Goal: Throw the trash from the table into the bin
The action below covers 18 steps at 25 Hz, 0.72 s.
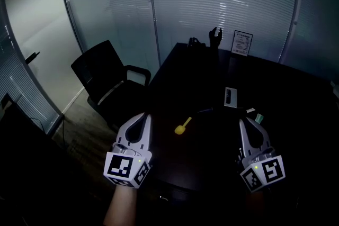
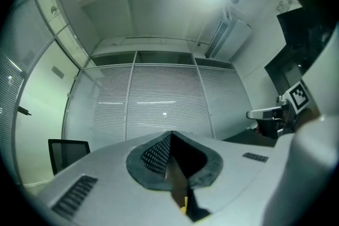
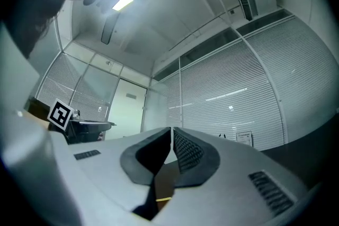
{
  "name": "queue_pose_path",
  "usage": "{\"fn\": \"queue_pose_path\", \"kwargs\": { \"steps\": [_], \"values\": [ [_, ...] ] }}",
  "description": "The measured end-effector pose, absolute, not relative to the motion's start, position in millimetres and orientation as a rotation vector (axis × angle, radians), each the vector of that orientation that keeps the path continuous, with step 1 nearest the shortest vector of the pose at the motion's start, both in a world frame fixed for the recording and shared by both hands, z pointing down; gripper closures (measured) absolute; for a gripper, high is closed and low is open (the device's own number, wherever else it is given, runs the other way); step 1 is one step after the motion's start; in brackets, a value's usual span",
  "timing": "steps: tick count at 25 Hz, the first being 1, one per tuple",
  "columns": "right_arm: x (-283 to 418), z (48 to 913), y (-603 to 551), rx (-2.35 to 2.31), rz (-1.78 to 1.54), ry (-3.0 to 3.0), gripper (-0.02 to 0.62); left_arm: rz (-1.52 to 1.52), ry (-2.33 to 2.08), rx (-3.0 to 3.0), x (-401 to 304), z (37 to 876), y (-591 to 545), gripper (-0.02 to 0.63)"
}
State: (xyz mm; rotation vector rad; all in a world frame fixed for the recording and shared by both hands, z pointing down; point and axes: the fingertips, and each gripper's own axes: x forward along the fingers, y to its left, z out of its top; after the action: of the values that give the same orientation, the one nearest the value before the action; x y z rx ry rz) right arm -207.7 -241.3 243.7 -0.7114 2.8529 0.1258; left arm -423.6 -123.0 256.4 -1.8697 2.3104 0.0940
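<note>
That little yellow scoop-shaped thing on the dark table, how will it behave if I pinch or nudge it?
The yellow scoop looks small and thin, so probably light and stiff plastic. On the smooth table it would likely slide when nudged. It lies low and flat, so a pinch may skid off; its rounded end might pivot.

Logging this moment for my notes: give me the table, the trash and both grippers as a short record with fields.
setting: dark table in a glass-walled office, black chair at its left
likely trash: yellow scoop-like piece; small green-and-white scrap
other items: pale flat rectangle; framed card at the far edge
left gripper: shut, empty
right gripper: shut, empty
bin: not in view
</note>
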Motion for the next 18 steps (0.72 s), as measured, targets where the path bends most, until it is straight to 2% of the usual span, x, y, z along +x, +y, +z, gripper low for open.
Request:
{"fn": "queue_pose_path", "kwargs": {
  "steps": [16, 18],
  "values": [
    [-283, 257, -277, -0.789, 0.12, 2.891, 0.591, 0.088, 2.25, -1.935, -505, 262, -172, 0.606],
    [-293, 260, -277, -0.769, 0.119, 2.91, 0.573, 0.087, 2.238, -1.958, -510, 265, -177, 0.606]
  ]
}}
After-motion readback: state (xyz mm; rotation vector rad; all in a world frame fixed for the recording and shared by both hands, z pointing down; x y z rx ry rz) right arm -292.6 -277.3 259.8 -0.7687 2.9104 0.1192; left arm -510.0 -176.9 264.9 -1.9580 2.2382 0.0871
